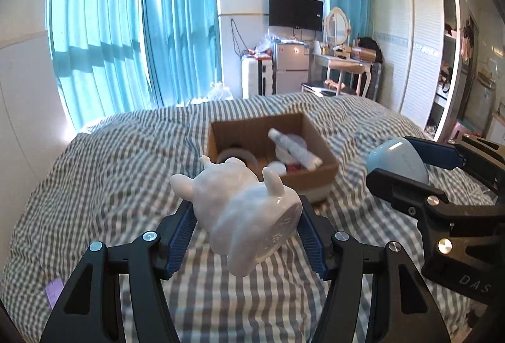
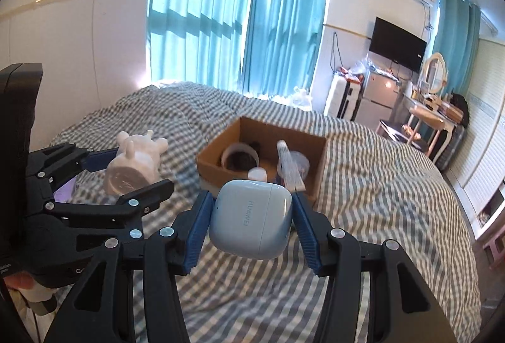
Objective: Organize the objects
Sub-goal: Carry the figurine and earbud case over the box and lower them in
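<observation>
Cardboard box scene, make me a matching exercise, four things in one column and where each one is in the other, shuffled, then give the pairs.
Things:
1. white figurine
2. earbud case
3. white tube
4. cardboard box

Places:
A. resting on the striped bedding
B. lying inside the box
C. clamped in the left gripper
D. clamped in the right gripper

Pairs: 1-C, 2-D, 3-B, 4-A
</observation>
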